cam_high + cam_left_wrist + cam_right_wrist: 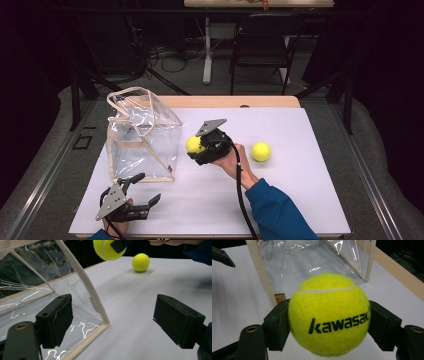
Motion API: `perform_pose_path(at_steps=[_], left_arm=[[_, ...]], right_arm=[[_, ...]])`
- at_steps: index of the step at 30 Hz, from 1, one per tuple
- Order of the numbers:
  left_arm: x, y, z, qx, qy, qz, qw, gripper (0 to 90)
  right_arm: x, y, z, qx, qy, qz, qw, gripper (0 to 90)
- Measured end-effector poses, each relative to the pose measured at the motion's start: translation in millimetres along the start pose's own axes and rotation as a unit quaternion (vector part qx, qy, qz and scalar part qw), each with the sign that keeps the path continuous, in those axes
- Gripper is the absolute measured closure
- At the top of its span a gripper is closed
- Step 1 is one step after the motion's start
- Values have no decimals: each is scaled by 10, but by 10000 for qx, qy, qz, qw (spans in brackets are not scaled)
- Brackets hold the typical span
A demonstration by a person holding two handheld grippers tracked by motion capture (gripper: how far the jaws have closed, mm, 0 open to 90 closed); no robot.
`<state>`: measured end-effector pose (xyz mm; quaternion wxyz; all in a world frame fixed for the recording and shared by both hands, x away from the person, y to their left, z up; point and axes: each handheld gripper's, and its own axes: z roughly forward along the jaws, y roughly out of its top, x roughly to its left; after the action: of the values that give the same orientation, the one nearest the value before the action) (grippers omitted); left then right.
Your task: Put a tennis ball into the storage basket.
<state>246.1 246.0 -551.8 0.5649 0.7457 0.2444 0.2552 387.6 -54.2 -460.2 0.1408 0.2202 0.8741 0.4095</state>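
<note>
Progress looks to be about the halfway mark of loading two balls into the clear bag, judged from how things lie. Farthest left on the desk (300,210), the left gripper (141,189) rests low near the front edge with its jaws spread wide and nothing between them, just short of the bag's near corner. Next comes the transparent bag (142,142), standing upright with its beige-trimmed mouth open to the top; through its clear walls no ball can be seen inside, so nothing has gone in yet. Just right of the bag, the right gripper (196,147) is raised off the desk, its jaws clamped on the first tennis ball (329,315), pads pressing both sides, lettering facing the camera. The ball hangs beside the bag's upper right edge, not over the opening. Farther right, the second tennis ball (261,151) lies alone on the white surface, untouched. Left to do, as I read it: carry the held ball above the mouth, release, then fetch the other.
</note>
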Motion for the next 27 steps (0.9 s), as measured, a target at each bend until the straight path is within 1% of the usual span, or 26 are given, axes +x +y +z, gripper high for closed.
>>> perform_pose_path(at_steps=[4, 10, 27], left_arm=[[0, -2, -6, -5, 5, -11, 10000, 158], [-1, 1, -2, -14, 4, 0, 10000, 158], [2, -1, -1, -19, 3, -12, 10000, 158]], right_arm=[[-29, 20, -19, -64, -7, 39, 10000, 268], [-45, 56, -28, -115, -34, 28, 9999, 268], [-87, 162, -44, -190, -49, 33, 9998, 268]])
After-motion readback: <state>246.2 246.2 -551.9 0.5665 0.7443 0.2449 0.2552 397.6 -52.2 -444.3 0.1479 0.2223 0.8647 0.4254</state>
